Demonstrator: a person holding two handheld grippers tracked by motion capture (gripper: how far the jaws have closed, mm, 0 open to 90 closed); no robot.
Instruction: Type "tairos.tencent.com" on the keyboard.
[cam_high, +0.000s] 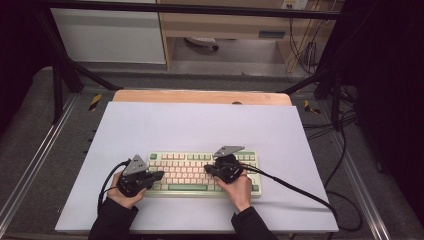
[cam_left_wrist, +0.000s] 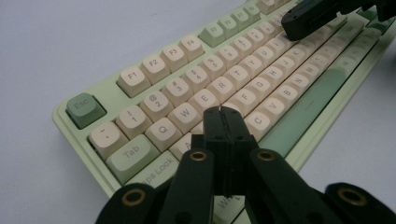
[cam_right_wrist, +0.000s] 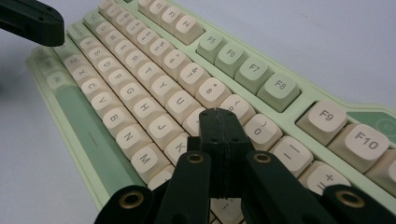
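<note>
A pale green keyboard (cam_high: 192, 172) with cream keys lies on the white mat (cam_high: 200, 125) near the front. My left gripper (cam_high: 159, 175) is shut and empty, its tip low over the left letter keys. In the left gripper view the closed tip (cam_left_wrist: 223, 114) covers keys below W and E on the keyboard (cam_left_wrist: 261, 70). My right gripper (cam_high: 208, 170) is shut too, low over the right letter keys. Its tip (cam_right_wrist: 219, 119) hides keys between 9, J and K on the keyboard (cam_right_wrist: 140, 70). Whether either tip touches a key I cannot tell.
The mat covers a wooden tabletop (cam_high: 200, 96). A black cable (cam_high: 295, 187) trails from the right gripper across the mat to the right edge. Black frame bars (cam_high: 65, 70) stand at the back corners. Open mat lies behind the keyboard.
</note>
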